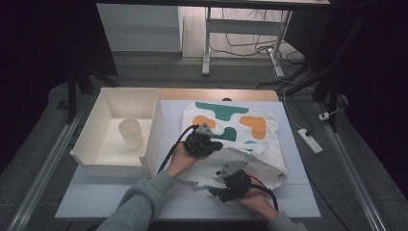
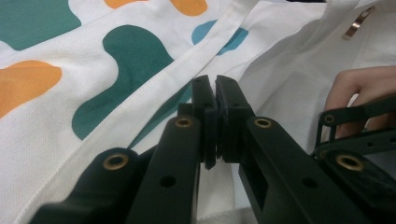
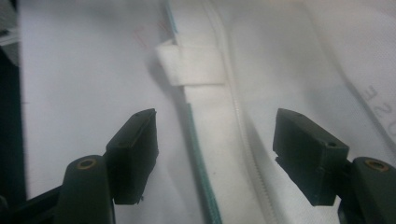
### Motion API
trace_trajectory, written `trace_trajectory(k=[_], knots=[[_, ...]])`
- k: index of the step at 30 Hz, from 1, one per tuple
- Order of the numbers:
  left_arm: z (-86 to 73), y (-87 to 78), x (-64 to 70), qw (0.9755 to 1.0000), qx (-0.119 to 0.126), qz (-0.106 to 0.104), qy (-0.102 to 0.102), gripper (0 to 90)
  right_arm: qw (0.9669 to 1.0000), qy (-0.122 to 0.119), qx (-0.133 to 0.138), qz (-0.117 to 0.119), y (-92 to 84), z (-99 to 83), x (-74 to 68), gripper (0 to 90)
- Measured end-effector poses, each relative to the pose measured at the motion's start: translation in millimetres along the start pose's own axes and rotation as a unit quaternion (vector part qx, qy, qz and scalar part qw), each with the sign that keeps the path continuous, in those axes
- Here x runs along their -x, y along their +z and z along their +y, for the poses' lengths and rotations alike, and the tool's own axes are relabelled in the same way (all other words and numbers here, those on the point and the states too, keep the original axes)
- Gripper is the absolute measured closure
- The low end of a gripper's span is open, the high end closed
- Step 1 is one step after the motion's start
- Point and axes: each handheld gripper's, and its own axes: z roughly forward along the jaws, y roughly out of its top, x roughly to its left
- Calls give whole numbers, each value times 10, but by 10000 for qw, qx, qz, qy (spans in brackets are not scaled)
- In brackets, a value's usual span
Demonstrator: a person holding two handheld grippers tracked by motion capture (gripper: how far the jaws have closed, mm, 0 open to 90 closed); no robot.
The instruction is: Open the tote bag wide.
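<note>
Here — left gripper (image 1: 215,144) jaws closed, empty; right gripper (image 3: 215,149) jaws open over tote bag (image 1: 231,125) strap (image 3: 205,107) — bin (image 1: 91,120) beside.

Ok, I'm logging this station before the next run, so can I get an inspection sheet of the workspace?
Surface: pale table, wood edge at the back.
Job's things: white tote bag with green, orange and blue blobs, lying flat; strap runs between the right fingers.
Clutter: cream bin at left, a cup on its side inside.
Grippers: left gripper shut, resting on the bag, cloth between the fingers cannot be told; right gripper open over the strap, not gripping.
Cables: one black cable trails from the left gripper; more, with a power strip, on the floor.
Surroundings: desk frame behind, dark drapes at the sides.
</note>
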Motion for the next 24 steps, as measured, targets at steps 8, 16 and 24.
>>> trace_trajectory(k=[8,16,24], knots=[[-6,5,-6,10000,-12,-40,-15,867,9995,-111,-126,-280,37,-31,-18,330],[-9,5,-17,10000,-16,-60,-24,866,9991,-113,-156,-379,46,-36,-23,354],[-5,-11,-8,10000,4,-51,10,866,9963,-389,-152,-754,24,-27,-56,452]])
